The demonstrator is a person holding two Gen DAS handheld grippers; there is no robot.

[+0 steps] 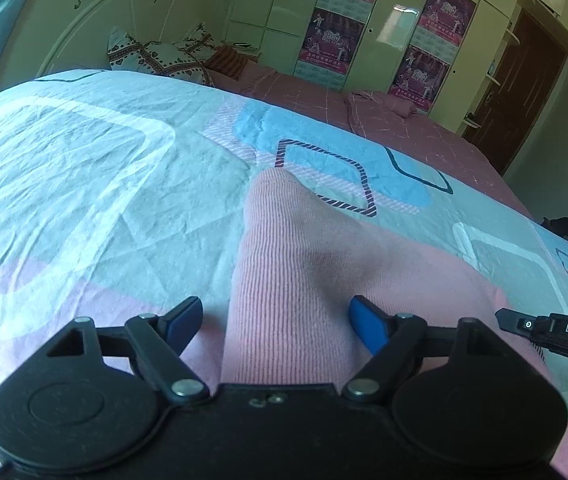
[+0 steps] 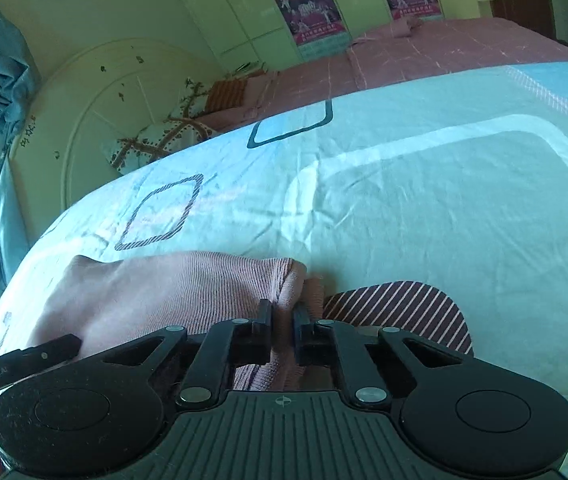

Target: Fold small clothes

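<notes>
A pink ribbed garment lies on the patterned bedcover and runs away from me as a narrow folded strip. My left gripper is open, its blue pads standing on either side of the strip without touching it. In the right wrist view the same garment lies bunched to the left. My right gripper is shut on the pink garment's folded edge, and fabric shows between its black fingers. The tip of the right gripper shows at the right edge of the left wrist view.
The bedcover is wrinkled, with a dark striped patch beside the right gripper. Beyond it lie a pink checked sheet and pillows against a white headboard. Wardrobes with posters line the far wall.
</notes>
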